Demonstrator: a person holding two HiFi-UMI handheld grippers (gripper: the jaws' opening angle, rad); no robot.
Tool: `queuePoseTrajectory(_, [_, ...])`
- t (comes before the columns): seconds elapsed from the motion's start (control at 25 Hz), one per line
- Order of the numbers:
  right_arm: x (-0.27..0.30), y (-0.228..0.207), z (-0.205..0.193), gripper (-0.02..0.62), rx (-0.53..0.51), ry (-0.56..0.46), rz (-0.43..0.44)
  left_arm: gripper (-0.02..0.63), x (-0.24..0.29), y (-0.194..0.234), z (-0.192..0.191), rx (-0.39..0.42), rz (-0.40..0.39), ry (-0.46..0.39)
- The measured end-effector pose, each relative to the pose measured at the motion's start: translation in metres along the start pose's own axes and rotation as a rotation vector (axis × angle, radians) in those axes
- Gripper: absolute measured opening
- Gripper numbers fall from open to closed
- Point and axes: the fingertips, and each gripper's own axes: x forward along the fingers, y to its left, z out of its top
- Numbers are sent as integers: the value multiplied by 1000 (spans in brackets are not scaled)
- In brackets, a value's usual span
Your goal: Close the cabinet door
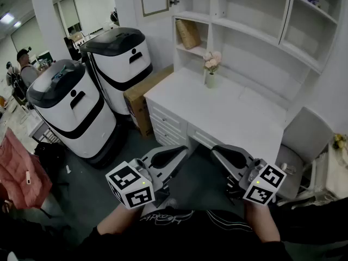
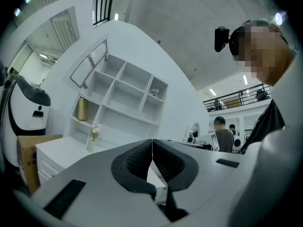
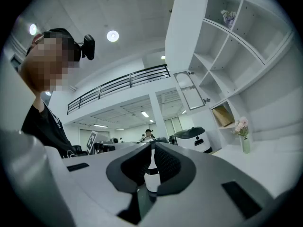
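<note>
White desk (image 1: 234, 113) sits beyond left tongs (image 1: 182, 152) and right tongs (image 1: 216, 152), both clenched empty.

A flower vase (image 1: 210, 72) is standing on the desk (image 1: 234, 118) ahead of the left gripper (image 1: 182, 150); two white machines (image 1: 70, 110) (black-topped) are sitting off to its left, a cardboard box (image 1: 142, 99) lying between them and the desk.

place: robotics lab | cues: white robots (image 1: 73, 113), desk (image 1: 228, 113), mezzanine railing (image 3: 118, 86)
</note>
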Motion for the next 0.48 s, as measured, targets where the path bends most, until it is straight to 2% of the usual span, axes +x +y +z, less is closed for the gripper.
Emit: queuePoseTrajectory(0.48, [25,-24,-8,54,11,27,-16,23,11,36,-1,-26,-7,21])
